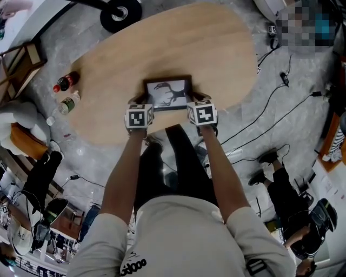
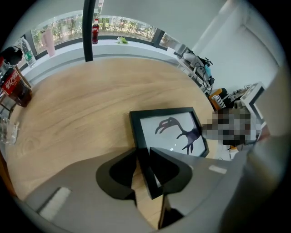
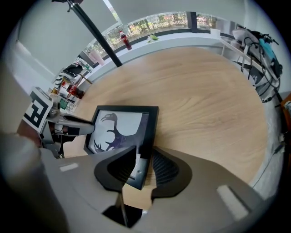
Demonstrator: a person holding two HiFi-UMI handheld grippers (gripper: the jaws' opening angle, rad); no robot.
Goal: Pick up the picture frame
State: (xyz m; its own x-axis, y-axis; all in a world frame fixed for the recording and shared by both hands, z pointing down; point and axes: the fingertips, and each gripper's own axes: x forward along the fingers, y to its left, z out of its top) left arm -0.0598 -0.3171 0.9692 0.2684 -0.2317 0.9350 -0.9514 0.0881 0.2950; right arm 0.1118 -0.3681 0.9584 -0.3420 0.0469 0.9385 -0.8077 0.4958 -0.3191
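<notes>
The black picture frame (image 1: 168, 93), holding a dark bird-and-antler print, lies flat near the front edge of the oval wooden table (image 1: 178, 43). My left gripper (image 1: 140, 104) straddles its left rail and my right gripper (image 1: 199, 100) its right rail. In the left gripper view the rail of the picture frame (image 2: 170, 129) runs between the jaws of the left gripper (image 2: 142, 160), with bare wood showing beside one pad. In the right gripper view the picture frame (image 3: 120, 127) has its near corner between the spread jaws of the right gripper (image 3: 144, 161). Neither pair of pads presses on it.
A cola bottle (image 1: 67, 81) and a green-labelled bottle (image 1: 66, 104) lie on the floor left of the table. A black round base (image 1: 121, 13) stands beyond its far edge. Cables (image 1: 270, 108) trail over the floor at right, near a person's legs (image 1: 281, 184).
</notes>
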